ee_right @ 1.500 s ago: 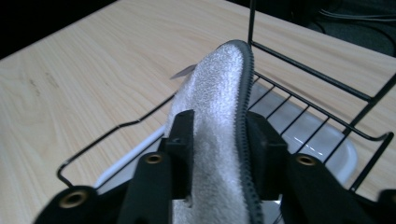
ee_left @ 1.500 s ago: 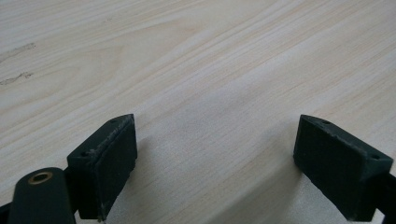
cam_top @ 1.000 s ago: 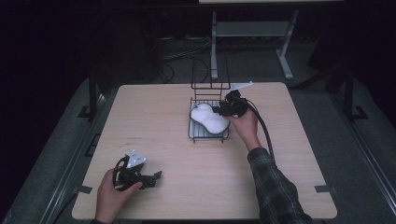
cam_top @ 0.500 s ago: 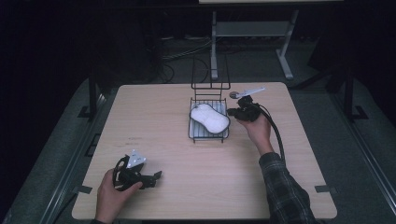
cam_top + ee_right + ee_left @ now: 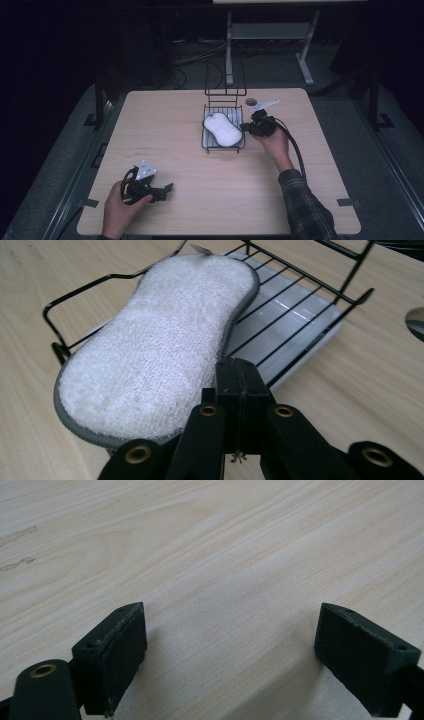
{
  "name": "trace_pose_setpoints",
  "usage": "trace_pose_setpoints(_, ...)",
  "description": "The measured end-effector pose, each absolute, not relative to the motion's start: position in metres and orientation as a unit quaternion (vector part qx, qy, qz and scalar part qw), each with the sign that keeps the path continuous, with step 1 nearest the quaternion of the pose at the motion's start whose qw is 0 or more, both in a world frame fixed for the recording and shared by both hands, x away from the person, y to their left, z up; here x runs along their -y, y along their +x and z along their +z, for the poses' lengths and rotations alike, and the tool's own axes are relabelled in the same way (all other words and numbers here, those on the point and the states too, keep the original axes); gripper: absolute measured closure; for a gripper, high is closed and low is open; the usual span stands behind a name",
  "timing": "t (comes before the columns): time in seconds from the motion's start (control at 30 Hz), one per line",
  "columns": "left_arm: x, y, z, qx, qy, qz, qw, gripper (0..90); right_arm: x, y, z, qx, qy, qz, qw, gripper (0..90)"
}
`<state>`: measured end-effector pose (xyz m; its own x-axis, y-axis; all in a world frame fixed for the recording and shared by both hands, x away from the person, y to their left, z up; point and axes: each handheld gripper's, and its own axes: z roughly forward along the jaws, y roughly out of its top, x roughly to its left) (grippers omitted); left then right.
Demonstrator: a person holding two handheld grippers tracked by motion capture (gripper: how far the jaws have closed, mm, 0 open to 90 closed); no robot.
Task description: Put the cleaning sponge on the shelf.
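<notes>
A white, peanut-shaped sponge [image 5: 221,128] with a grey rim lies flat in a black wire rack [image 5: 239,145] at the table's middle back. My right gripper [image 5: 248,127] sits just right of the rack, pointing at it, jaws shut on nothing. In the right gripper view the shut pads [image 5: 240,385] meet close in front of the sponge [image 5: 160,340] and the rack's wire edge [image 5: 320,295], without touching them. My left gripper [image 5: 167,190] rests near the table's front left, open. Between its pads [image 5: 245,655] shows bare wood.
A small grey round disc [image 5: 251,101] lies on the table behind my right gripper, also seen as a disc edge [image 5: 415,322]. The rack's tall wire back [image 5: 225,82] rises at its far side. A metal stand [image 5: 230,30] stands beyond the table.
My right gripper has moved from above the sponge to the rack's right side and a little lower; the sponge stays in the rack. The left hand has kept still.
</notes>
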<state>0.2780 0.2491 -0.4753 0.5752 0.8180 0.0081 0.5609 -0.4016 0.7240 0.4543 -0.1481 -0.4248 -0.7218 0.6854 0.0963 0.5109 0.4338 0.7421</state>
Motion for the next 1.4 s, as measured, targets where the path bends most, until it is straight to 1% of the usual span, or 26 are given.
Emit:
trace_pose_setpoints(0.17, -0.249, 0.278, -0.475, -0.422, 0.816, 0.185, 0.348, 12.7, 0.141, 0.449, -0.424, -0.846, 0.338, 0.397, 0.106, 89.4)
trace_pose_setpoints(0.27, -0.249, 0.278, -0.475, -0.422, 0.816, 0.185, 0.348, 12.7, 0.139, 0.447, -0.422, -0.846, 0.339, 0.394, 0.118, 89.4)
trace_pose_setpoints(0.37, -0.249, 0.278, -0.475, -0.422, 0.816, 0.185, 0.348, 12.7, 0.143, 0.444, -0.417, -0.840, 0.342, 0.403, 0.120, 89.4)
trace_pose_setpoints(0.53, -0.249, 0.278, -0.475, -0.422, 0.817, 0.185, 0.348, 12.7, 0.138, 0.433, -0.406, -0.836, 0.319, 0.433, 0.105, 89.4)
trace_pose_setpoints(0.63, -0.249, 0.278, -0.475, -0.422, 0.816, 0.185, 0.348, 12.7, 0.128, 0.430, -0.408, -0.842, 0.306, 0.435, 0.093, 89.5)
trace_pose_setpoints(0.77, -0.249, 0.278, -0.475, -0.422, 0.816, 0.185, 0.348, 12.7, 0.120, 0.434, -0.417, -0.851, 0.306, 0.416, 0.094, 89.5)
trace_pose_setpoints(0.93, -0.249, 0.279, -0.475, -0.423, 0.816, 0.185, 0.348, 12.7, 0.123, 0.446, -0.422, -0.849, 0.322, 0.405, 0.105, 89.7)
trace_pose_setpoints(1.1, -0.248, 0.279, -0.475, -0.425, 0.815, 0.186, 0.347, 12.6, 0.125, 0.453, -0.424, -0.846, 0.332, 0.404, 0.104, 89.7)
trace_pose_setpoints(1.4, -0.248, 0.280, -0.475, -0.425, 0.815, 0.187, 0.347, 12.6, 0.138, 0.444, -0.415, -0.835, 0.335, 0.424, 0.102, 89.1)
